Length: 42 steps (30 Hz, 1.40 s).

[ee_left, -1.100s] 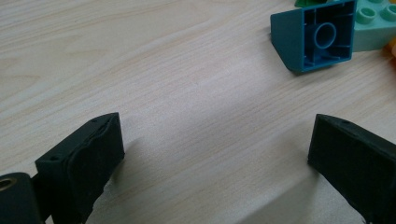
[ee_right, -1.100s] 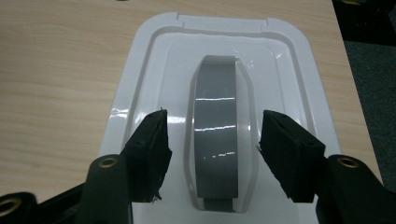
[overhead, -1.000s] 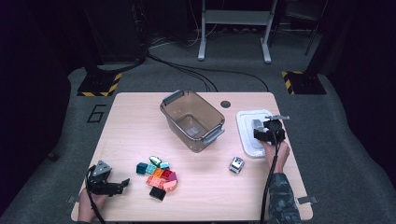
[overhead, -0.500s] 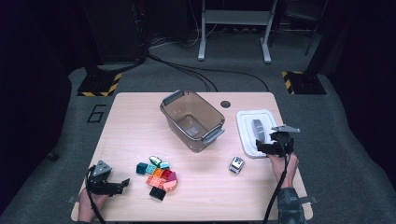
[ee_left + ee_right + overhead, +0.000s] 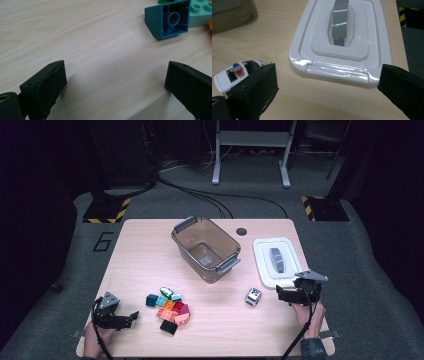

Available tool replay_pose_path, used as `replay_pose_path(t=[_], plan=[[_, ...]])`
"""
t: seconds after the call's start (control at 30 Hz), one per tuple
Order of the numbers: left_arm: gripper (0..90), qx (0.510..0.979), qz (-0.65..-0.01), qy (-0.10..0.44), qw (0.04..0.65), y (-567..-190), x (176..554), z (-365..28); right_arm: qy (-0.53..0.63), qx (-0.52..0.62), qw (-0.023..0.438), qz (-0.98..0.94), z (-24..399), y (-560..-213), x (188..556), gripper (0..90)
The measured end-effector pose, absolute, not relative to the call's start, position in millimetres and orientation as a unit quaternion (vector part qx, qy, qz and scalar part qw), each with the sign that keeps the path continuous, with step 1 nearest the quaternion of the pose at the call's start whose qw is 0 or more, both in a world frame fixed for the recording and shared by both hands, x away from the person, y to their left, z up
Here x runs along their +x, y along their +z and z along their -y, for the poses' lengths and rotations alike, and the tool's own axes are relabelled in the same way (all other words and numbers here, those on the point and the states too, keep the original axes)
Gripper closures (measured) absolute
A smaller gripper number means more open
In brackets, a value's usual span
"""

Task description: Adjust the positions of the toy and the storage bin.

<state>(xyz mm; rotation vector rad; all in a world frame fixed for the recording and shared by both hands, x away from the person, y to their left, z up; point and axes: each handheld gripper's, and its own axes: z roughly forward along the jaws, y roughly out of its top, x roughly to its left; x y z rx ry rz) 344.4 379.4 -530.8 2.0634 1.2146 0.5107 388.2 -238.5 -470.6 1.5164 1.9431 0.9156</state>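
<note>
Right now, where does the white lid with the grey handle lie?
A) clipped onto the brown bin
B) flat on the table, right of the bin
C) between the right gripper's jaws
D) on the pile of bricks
B: the white lid lies flat on the table, apart from the open bin; the right gripper is open beside it.

1. In the right gripper view, the toy car (image 5: 235, 72) is partly hidden behind that gripper's own near black jaw.
2. There the white lid (image 5: 342, 45) is cut off by the top edge.
3. In the left gripper view, the mint brick (image 5: 201, 12) runs off the right edge.
</note>
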Motion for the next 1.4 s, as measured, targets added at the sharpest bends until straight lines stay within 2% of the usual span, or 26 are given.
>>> replay_pose_path(t=[0.53, 0.8, 1.13, 1.4], plan=[[3.3, 0.786, -0.473, 0.203, 0.341, -531.7, 345.2, -377.7, 0.295, 0.578, 0.245, -0.721, 243.1, -527.2, 362.7, 0.6], [3.5, 0.787, -0.481, 0.206, 0.326, -523.3, 343.0, -377.6, 0.298, 0.567, 0.254, -0.725, 243.7, -528.0, 359.8, 0.5], [4.3, 0.771, -0.471, 0.223, 0.367, -489.5, 333.9, -373.4, 0.303, 0.571, 0.242, -0.723, 245.2, -528.6, 360.1, 0.6], [5.0, 0.774, -0.462, 0.215, 0.376, -485.6, 334.1, -363.6, 0.305, 0.573, 0.243, -0.721, 244.6, -528.7, 359.7, 1.0]])
